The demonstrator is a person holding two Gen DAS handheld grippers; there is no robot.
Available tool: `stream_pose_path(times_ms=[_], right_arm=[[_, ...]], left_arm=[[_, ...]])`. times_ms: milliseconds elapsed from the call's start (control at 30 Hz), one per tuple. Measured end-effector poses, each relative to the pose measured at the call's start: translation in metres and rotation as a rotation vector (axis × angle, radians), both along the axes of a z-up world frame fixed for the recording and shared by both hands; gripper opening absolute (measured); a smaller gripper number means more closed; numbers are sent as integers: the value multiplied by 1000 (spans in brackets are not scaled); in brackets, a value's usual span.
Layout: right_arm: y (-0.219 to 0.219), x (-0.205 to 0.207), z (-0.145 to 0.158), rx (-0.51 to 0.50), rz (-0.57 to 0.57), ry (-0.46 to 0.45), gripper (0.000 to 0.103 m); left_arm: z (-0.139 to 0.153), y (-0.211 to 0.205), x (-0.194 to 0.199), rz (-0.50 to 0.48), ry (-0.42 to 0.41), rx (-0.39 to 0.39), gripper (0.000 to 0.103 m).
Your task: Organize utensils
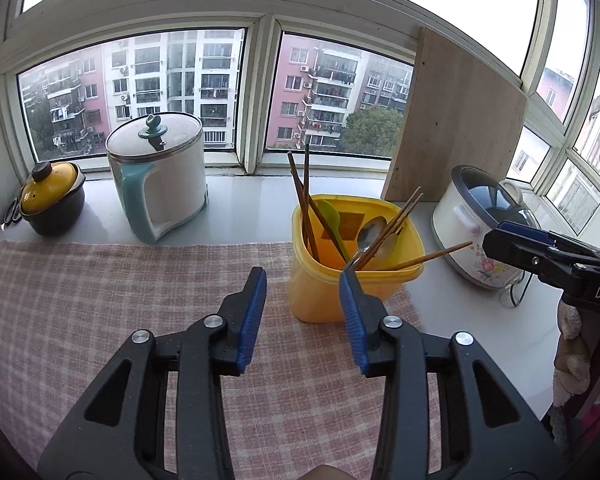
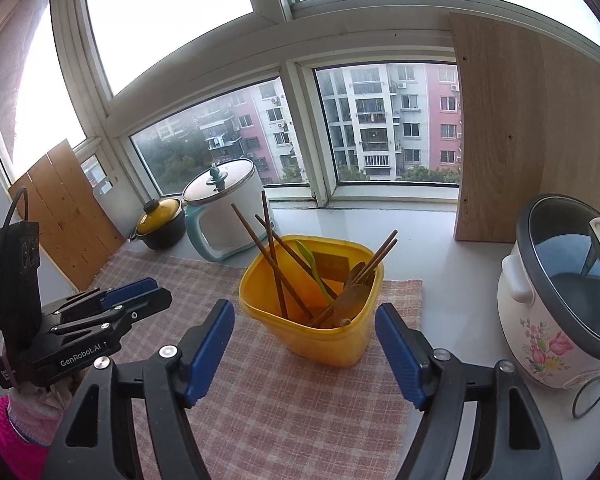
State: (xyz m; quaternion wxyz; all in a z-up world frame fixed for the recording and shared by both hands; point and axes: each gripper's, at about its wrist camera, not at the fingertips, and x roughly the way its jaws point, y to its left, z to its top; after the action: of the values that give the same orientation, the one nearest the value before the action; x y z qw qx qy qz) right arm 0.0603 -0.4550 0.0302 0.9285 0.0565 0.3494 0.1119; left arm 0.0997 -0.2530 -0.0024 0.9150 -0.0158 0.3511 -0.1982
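A yellow plastic tub (image 1: 320, 296) (image 2: 320, 340) stands on a pink checked cloth (image 1: 100, 300) (image 2: 280, 420). It holds several brown chopsticks (image 1: 305, 200) (image 2: 272, 256), a green spatula (image 1: 332, 216) (image 2: 310, 264) and metal spoons (image 1: 372, 232) (image 2: 354, 296). My left gripper (image 1: 303, 280) is open and empty, just short of the tub and to its left. My right gripper (image 2: 304, 312) is open and empty, its fingers either side of the tub's near wall. It also shows at the right edge of the left wrist view (image 1: 516, 236).
A white and teal electric pot (image 1: 160, 184) (image 2: 224, 216) and a small black pot with a yellow lid (image 1: 52, 204) (image 2: 160, 224) stand on the sill at the back left. A floral rice cooker (image 1: 480, 224) (image 2: 560, 300) and a wooden board (image 1: 456, 128) (image 2: 532, 132) are at the right.
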Motion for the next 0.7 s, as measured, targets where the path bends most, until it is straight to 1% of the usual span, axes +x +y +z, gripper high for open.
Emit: stream_pose_path(times_ms=[100,233,267,467,567,633,700], right_arm=[[5,-11,2,-19,-17,-20,84],[13,-25,5,-27,-49,-42,89],[15,-28,6,-29,-56,-46,91],[35,-48,8,-84,-102,-78,93],[45,-58,9,-107,-122,-93,95],[49,-64,10,-108,-138,-101,103],[51,-68,11,-97,-160,-113,103]], left_arm=[[3,6,-12,5,-6,-2,60],[9,12,-25,1,-4,11,66],[11,13,-29,-1,-7,16,69],[23,25,-53,-14,-55,47,82],[27,31,-60,-13,-76,78,83],[30,34,-64,-15,-84,99,83],[32,37,-67,-17,-91,110,85]])
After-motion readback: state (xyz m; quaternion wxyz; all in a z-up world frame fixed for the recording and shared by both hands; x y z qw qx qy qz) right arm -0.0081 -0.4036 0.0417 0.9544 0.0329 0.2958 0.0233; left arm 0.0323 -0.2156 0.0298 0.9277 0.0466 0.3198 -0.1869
